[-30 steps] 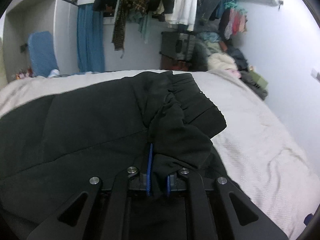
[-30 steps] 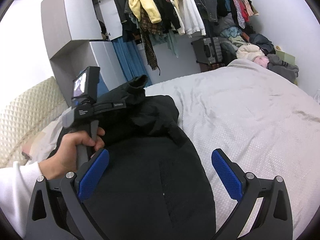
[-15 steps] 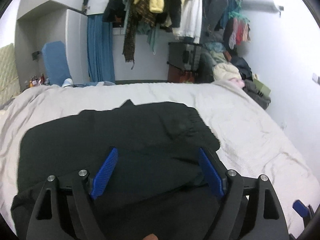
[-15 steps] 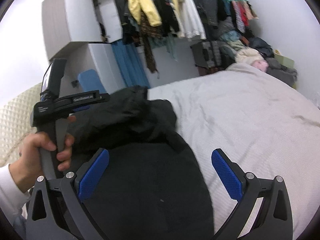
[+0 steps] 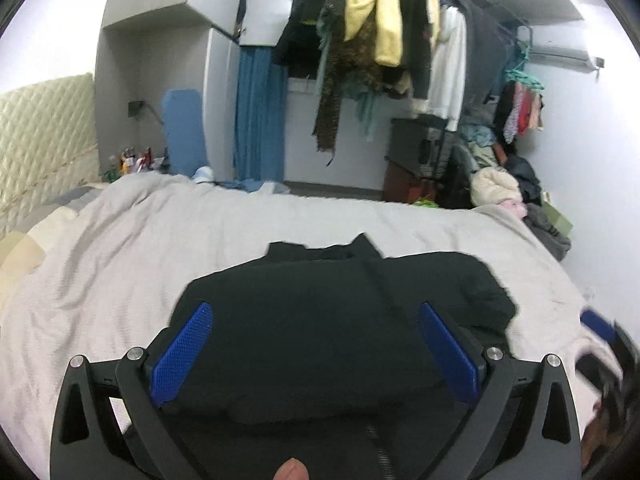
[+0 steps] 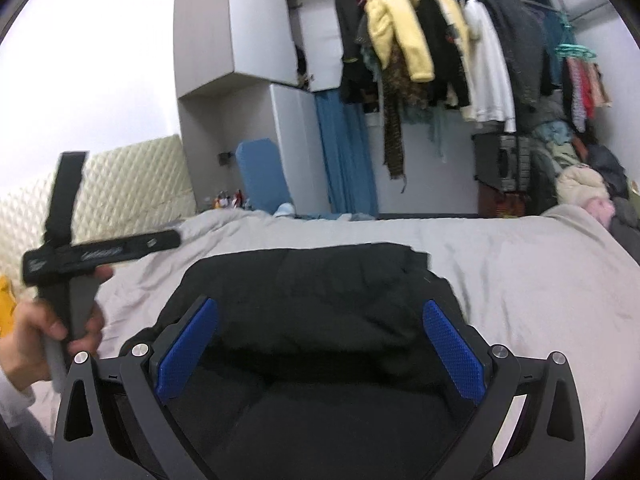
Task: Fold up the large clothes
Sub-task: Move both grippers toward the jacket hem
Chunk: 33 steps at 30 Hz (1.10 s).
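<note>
A large black garment (image 5: pixel 320 308) lies folded into a compact dark block on the pale grey bedspread (image 5: pixel 140 248). It also shows in the right wrist view (image 6: pixel 320 304). My left gripper (image 5: pixel 316 350) is open and empty, held above the garment's near part. My right gripper (image 6: pixel 320 344) is open and empty too, over the same garment. In the right wrist view the left gripper's handle (image 6: pixel 68 256) is held up in a hand at the far left, apart from the cloth.
A rail of hanging clothes (image 6: pixel 440 52) and a grey wardrobe (image 6: pixel 240 40) stand behind the bed. A pile of clothes (image 5: pixel 508 184) lies at the bed's far right. A quilted headboard (image 6: pixel 132 188) is at the left. A blue chair (image 5: pixel 184 128) stands past the bed.
My left gripper let go of the black cloth, opened and pulled back up. The garment now lies flatter and more compact. My right gripper stayed open.
</note>
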Each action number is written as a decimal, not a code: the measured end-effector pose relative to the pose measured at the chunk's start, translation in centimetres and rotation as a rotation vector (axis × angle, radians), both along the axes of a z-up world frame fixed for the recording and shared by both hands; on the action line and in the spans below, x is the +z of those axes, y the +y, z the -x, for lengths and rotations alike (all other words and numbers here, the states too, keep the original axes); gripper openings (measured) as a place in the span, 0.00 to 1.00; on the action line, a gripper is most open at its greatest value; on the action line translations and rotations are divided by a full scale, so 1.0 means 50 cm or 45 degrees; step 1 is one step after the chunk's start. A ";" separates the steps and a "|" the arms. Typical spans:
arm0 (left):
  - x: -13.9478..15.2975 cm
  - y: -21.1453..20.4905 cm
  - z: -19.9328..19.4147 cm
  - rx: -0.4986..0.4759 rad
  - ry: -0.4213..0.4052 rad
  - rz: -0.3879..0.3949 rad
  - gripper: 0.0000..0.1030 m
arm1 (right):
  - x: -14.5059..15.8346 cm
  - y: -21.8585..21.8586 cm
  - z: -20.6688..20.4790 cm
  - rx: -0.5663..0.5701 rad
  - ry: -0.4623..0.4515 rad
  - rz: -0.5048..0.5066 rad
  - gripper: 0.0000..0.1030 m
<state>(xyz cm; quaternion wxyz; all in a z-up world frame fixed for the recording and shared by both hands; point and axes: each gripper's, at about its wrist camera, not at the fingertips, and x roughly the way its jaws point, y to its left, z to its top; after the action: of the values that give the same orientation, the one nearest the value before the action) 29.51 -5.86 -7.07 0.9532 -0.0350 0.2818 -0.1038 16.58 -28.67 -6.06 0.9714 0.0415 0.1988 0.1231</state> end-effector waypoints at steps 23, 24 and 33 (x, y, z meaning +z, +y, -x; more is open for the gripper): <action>-0.306 0.063 -0.277 0.098 0.252 -0.069 1.00 | -0.262 0.035 -0.374 -0.085 0.254 0.139 0.73; -0.304 0.062 -0.275 0.098 0.249 -0.074 1.00 | -0.266 0.036 -0.380 -0.087 0.271 0.141 0.73; -0.242 0.130 -0.191 0.129 0.273 -0.033 1.00 | -0.198 0.003 -0.286 -0.004 0.321 0.063 0.73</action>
<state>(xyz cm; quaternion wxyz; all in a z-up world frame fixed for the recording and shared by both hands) 39.05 0.63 -19.16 0.9220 -0.0476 0.3813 -0.0475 30.87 -28.53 -15.96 0.9397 0.0329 0.3221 0.1105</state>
